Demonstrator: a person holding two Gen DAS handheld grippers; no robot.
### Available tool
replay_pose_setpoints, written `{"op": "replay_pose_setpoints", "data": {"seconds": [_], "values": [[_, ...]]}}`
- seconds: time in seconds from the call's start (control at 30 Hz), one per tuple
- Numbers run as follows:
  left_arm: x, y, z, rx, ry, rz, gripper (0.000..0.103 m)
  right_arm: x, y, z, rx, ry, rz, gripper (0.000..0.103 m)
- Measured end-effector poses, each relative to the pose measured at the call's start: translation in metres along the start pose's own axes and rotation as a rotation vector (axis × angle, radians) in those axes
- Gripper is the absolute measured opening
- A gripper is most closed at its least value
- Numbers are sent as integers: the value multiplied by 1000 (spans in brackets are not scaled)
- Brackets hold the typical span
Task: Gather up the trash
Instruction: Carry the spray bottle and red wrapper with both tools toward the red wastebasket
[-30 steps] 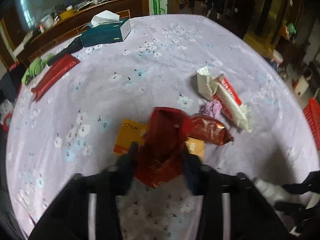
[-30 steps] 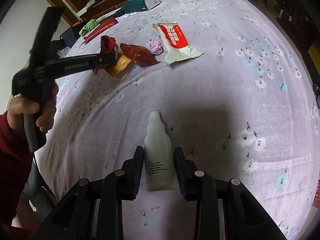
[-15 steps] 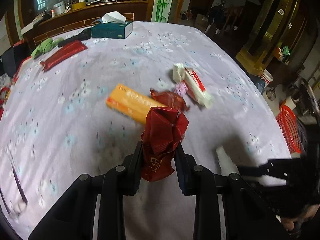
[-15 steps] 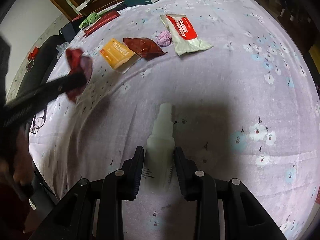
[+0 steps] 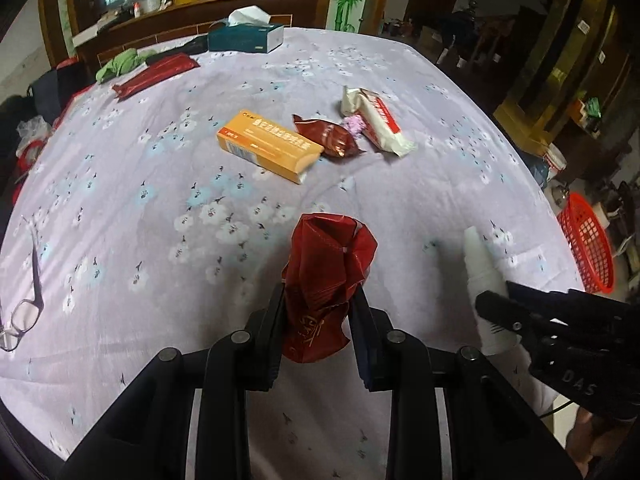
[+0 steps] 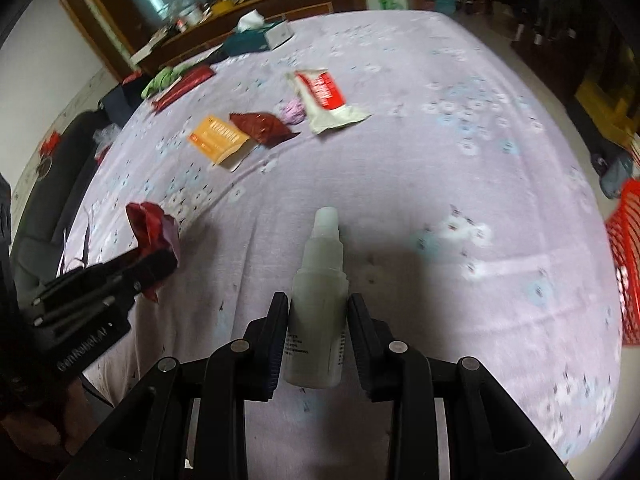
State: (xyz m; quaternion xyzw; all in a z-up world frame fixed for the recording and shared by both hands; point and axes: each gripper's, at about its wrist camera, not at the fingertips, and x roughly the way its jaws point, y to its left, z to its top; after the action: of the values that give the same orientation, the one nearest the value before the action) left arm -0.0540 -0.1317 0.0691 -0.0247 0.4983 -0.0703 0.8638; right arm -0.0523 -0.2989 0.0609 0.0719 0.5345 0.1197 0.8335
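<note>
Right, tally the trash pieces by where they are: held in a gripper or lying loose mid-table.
Held in a gripper: 2: red bag, white bottle.
Loose mid-table: 4: orange box, brown wrapper, purple wad, white-and-red packet.
Total: 6

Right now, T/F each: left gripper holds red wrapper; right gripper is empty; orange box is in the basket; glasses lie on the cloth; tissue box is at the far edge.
1. Left gripper holds the red wrapper: true.
2. Right gripper is empty: false, it is shut on the white bottle.
3. Orange box is in the red basket: false, it lies on the tablecloth.
4. Glasses lie on the tablecloth: true.
5. Tissue box is at the far edge: true.
</note>
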Motion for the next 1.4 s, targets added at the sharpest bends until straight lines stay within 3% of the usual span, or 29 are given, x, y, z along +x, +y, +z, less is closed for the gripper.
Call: {"op": "replay_pose_setpoints", "data": {"seconds": [0.53, 1.4], "values": [[-25, -41, 4, 77, -81, 56, 28, -48, -18, -13, 46, -96, -27, 32], [-39, -69, 11, 142, -128, 82, 28, -74, -29, -14, 67, -163, -26, 32]]}}
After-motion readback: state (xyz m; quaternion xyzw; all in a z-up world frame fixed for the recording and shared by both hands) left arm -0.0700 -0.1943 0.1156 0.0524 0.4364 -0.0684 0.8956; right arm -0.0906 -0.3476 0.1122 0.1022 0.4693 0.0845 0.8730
